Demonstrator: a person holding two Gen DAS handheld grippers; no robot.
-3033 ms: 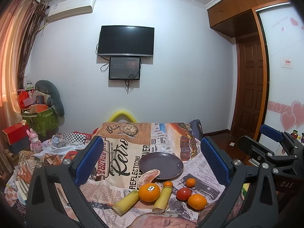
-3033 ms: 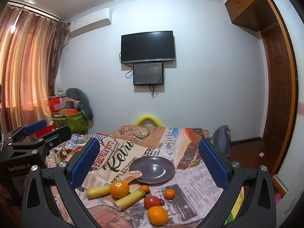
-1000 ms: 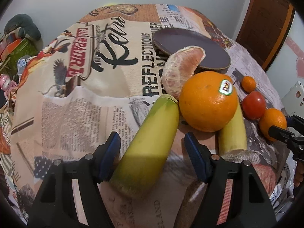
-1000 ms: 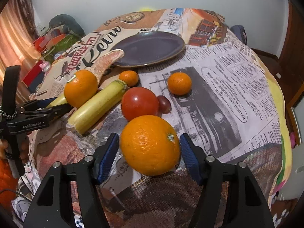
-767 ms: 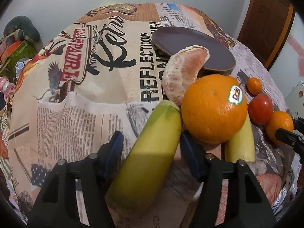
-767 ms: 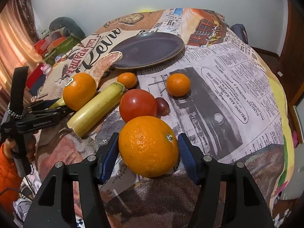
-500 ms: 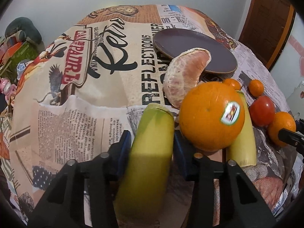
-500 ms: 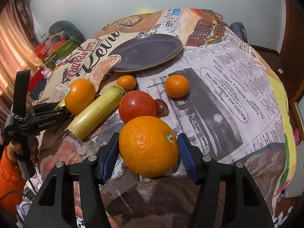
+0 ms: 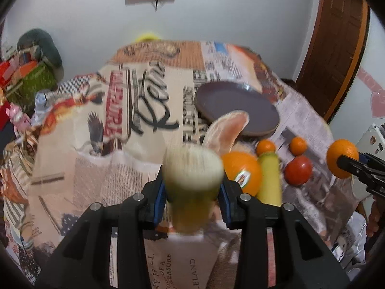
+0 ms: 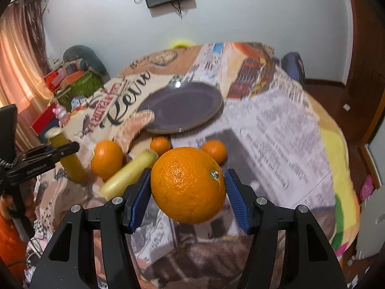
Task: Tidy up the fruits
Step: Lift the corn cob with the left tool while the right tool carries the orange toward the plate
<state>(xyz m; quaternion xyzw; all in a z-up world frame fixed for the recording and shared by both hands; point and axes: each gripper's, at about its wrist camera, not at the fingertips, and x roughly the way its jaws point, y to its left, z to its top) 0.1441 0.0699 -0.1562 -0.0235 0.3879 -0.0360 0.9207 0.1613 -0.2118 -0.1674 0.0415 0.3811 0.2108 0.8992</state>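
My left gripper [image 9: 192, 189] has its jaws closing on a yellow-green banana piece [image 9: 192, 168], pads pressed on both sides, lifted off the printed cloth. In the right wrist view my right gripper [image 10: 189, 192] is shut on a large orange [image 10: 189, 185], held above the table. A dark purple plate [image 9: 235, 106] lies beyond, bare. In front of the plate lie a peeled citrus segment [image 9: 226, 130], a stickered orange [image 9: 243, 172], a second banana piece [image 9: 269, 178], a red tomato [image 9: 298, 169] and two small mandarins [image 9: 264, 147].
A newspaper-print cloth [image 10: 276, 130] covers the round table and drops away at its edges. Boxes, a green bag and toys [image 9: 31, 77] crowd the floor at the left. A wooden door [image 9: 336, 48] stands at the right, and a screen hangs on the back wall.
The left jaws came together on the banana piece and lifted it off the cloth. The right gripper rose with the orange. Both views now look higher over the table.
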